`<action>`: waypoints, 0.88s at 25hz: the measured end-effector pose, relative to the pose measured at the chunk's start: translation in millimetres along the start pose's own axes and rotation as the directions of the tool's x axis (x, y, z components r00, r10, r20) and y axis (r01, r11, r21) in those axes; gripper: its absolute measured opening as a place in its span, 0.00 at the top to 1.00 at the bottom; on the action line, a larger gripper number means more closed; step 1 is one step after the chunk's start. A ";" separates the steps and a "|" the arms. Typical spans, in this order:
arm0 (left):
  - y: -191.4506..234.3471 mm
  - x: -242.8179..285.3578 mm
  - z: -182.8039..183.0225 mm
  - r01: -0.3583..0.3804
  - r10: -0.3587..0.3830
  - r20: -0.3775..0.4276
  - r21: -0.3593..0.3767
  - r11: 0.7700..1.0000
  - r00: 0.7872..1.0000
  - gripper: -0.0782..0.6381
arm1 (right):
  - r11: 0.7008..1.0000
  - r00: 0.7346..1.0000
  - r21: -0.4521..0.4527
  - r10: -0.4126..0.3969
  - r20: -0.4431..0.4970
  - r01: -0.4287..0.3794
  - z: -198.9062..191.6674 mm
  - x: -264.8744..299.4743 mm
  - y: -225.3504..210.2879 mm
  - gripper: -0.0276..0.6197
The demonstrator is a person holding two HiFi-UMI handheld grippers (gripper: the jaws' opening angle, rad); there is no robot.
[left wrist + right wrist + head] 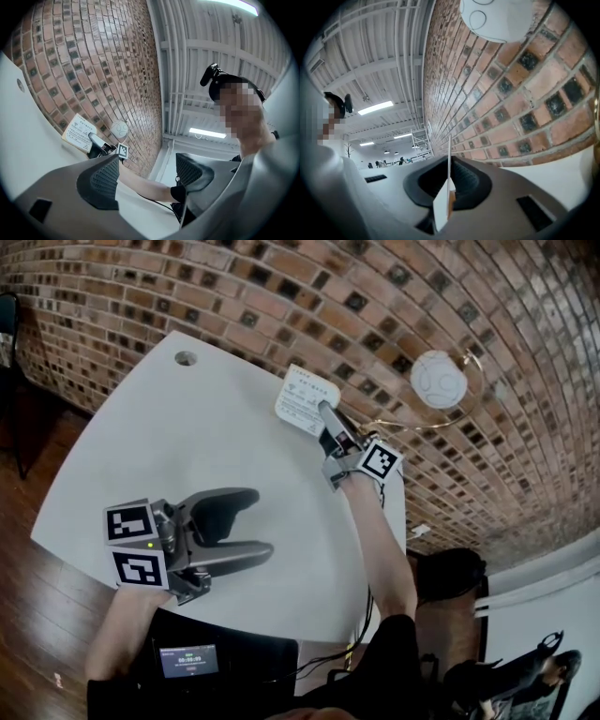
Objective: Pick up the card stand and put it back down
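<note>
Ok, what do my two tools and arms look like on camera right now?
Both are grey plastic two-jaw tools. The left tool and the right tool each carry a white cube printed with black square markers. The jaws end in dark pads with a ribbed texture. The arms are bare below black short sleeves.

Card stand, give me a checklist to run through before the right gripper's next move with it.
1. Jaws of the right gripper shut on the white printed card stand: ok.
2. Card sits edge-on between the pads in the right gripper view: ok.
3. Stand's base lifted off the white table: cannot tell.
4. Jaws of the left gripper apart, empty, away from the stand: ok.
5. Stand apart from the round white lamp by the brick wall: ok.
</note>
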State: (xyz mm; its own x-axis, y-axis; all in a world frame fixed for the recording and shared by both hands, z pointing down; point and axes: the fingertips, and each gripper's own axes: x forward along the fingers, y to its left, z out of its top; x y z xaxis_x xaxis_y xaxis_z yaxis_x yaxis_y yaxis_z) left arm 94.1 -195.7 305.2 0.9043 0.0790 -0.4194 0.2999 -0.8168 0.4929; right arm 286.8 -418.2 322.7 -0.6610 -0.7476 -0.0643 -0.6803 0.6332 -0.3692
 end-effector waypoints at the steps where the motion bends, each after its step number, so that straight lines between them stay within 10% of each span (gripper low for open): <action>1: 0.3 0.0 1.1 0.002 -0.002 0.005 -0.002 1.000 1.000 0.37 | 1.000 1.000 -0.001 -0.008 -0.008 0.008 -1.3 3.9 -7.2 0.92; 22: 9.3 -5.0 13.5 0.010 -0.005 0.078 -0.061 0.998 0.997 0.37 | 0.993 0.994 -0.121 -0.009 -0.108 -0.004 -8.9 61.4 -84.5 0.92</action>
State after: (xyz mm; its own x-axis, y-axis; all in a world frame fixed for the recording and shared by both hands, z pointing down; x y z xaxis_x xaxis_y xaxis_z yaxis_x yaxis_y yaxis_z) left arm 88.3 -211.4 301.7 0.8765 0.0383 -0.4798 0.3266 -0.7796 0.5343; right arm 300.9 -515.9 358.2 -0.6850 -0.7274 0.0400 -0.7111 0.6557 -0.2537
